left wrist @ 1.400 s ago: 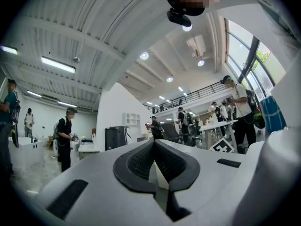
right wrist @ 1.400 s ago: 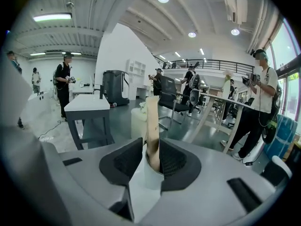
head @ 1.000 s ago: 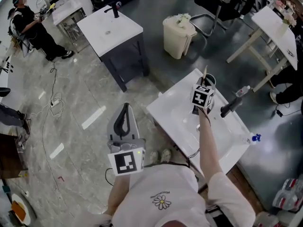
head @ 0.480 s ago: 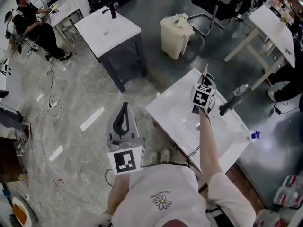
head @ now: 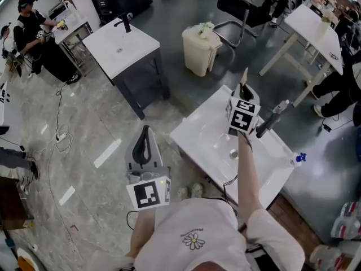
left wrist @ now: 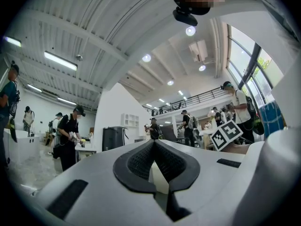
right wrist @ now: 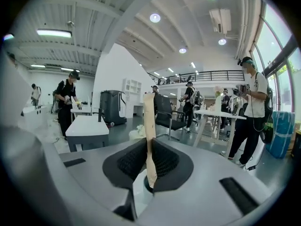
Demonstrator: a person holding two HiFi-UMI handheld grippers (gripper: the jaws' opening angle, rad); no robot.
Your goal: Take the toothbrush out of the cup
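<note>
Cup is mostly hidden by the R gripper. Only a bit of pale rim w/ a dark hole is seen low btwn the jaws. In the head view the cup can't be picked out behind that gripper. Whether the low end of the toothbrush is inside the hole or just over it can't be told. Bristles can't be made out at either end.

Counted: 1 toothbrush, 1 cup, 2 grippers. In the head view, 2 white sink tops are seen, the near one and the far one, each w/ 1 black tap.

The toothbrush is pinched by the R gripper's jaws, which are closed on it, above the near sink top. Its long axis is stood upright, tipped a little. One end is pointed up past the jaws, the other down at the cup.

The L gripper jaws are closed tip to tip w/ nothing btwn them. It is held over the floor, well apart from the sink.
</note>
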